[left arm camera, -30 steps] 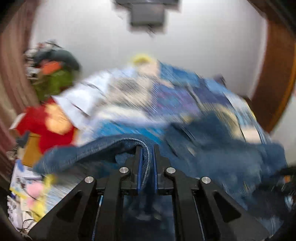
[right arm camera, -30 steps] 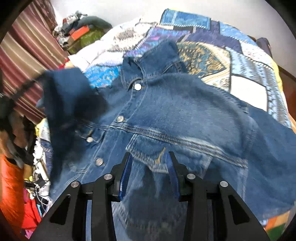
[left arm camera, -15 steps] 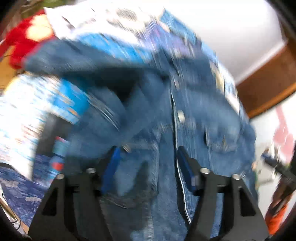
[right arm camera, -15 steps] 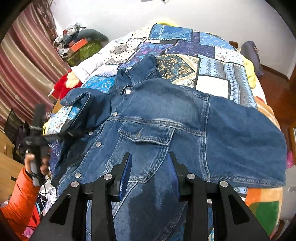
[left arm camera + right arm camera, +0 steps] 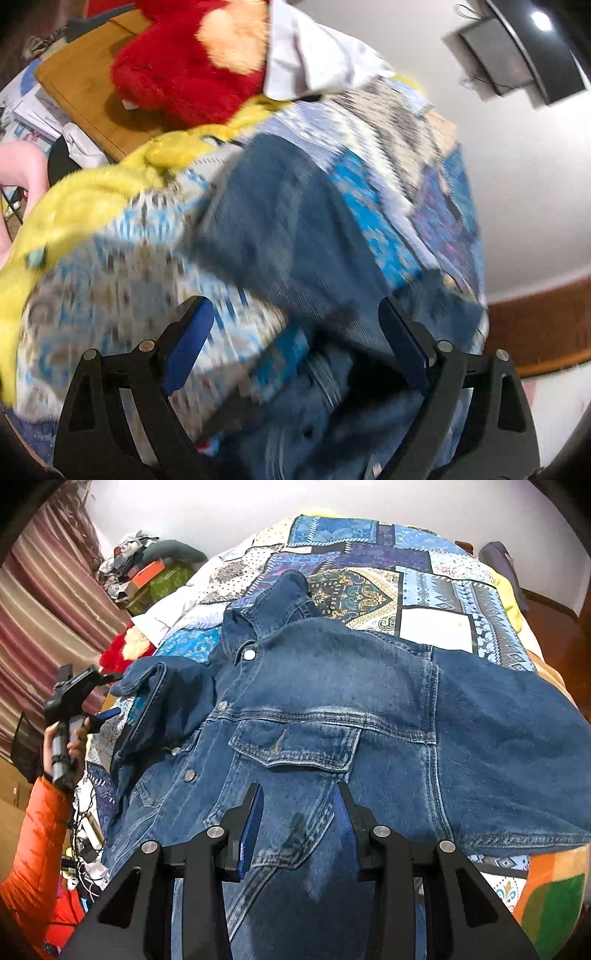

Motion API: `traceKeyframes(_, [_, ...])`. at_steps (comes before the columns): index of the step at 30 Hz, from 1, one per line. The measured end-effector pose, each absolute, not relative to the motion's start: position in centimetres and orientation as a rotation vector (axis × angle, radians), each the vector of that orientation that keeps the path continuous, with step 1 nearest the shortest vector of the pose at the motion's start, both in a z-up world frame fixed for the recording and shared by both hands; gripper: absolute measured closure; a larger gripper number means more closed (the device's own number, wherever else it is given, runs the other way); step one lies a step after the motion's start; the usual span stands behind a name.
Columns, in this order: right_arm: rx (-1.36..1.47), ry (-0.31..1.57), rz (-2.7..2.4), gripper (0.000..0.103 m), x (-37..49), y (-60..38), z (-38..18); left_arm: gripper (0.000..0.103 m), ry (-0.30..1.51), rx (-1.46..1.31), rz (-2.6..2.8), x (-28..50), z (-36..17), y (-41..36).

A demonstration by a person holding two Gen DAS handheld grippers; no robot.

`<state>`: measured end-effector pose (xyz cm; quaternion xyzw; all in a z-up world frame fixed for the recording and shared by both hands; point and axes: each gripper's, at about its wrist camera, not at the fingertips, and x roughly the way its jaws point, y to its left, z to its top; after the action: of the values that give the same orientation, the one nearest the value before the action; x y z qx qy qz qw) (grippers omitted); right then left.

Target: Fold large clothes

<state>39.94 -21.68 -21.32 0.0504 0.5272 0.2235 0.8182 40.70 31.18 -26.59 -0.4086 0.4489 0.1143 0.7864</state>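
Observation:
A blue denim jacket [image 5: 332, 701] lies front up on a patchwork bedspread [image 5: 436, 590], collar at the far side. Its left sleeve [image 5: 166, 698] is folded in over the front; the right sleeve [image 5: 517, 757] spreads flat. My right gripper [image 5: 297, 812] is open and empty, just above the chest pocket area. My left gripper [image 5: 295, 332] is open wide and empty, beside the folded sleeve [image 5: 295, 236]; the view is blurred. It also shows in the right wrist view [image 5: 107, 712], held at the bed's left edge.
A red plush toy [image 5: 184, 62] and a yellow blanket [image 5: 92, 192] lie at the bed's left edge, by a wooden board [image 5: 85, 88]. A pile of clutter [image 5: 147, 572] sits by the striped curtain [image 5: 44, 602]. A white wall is behind the bed.
My left gripper let go of the sleeve, which now lies folded over the jacket front, and drew back to the bed's left edge. My right gripper stayed open above the jacket.

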Motion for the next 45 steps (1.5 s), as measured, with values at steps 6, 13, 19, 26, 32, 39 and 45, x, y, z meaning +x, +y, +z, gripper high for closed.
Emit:
traceKeyframes(6, [0.104, 1.136, 0.451, 0.068, 40.8, -21.8, -22.2, 0.074, 0.943, -0.617, 0.441, 44.0, -25.7, 31.7])
traceKeyframes(13, [0.109, 1.119, 0.430, 0.068, 40.8, -22.9, -22.4, 0.084, 0.736, -0.268, 0.375, 44.5, -15.1, 25.3])
traceKeyframes(19, [0.220, 1.077, 0.434, 0.068, 40.1, -25.3, -20.9, 0.086, 0.509, -0.112, 0.140, 42.7, -3.5, 15.0])
traceKeyframes(26, [0.254, 1.002, 0.418, 0.068, 38.1, -28.5, -18.2, 0.091, 0.508, -0.031, -0.197, 41.3, -0.8, 1.3])
traceKeyframes(32, [0.267, 0.975, 0.385, 0.068, 36.0, -31.6, -17.0, 0.091, 0.782, -0.022, -0.407, 41.3, -10.1, -7.1])
traceKeyframes(39, [0.304, 0.999, 0.354, 0.068, 35.1, -34.0, -17.5, 0.091, 1.089, 0.006, -0.594, 38.3, -18.6, -12.9])
traceKeyframes(45, [0.329, 1.023, 0.378, 0.068, 36.1, -33.5, -17.9, 0.030, 1.067, -0.010, -0.570, 35.8, -17.0, -8.6])
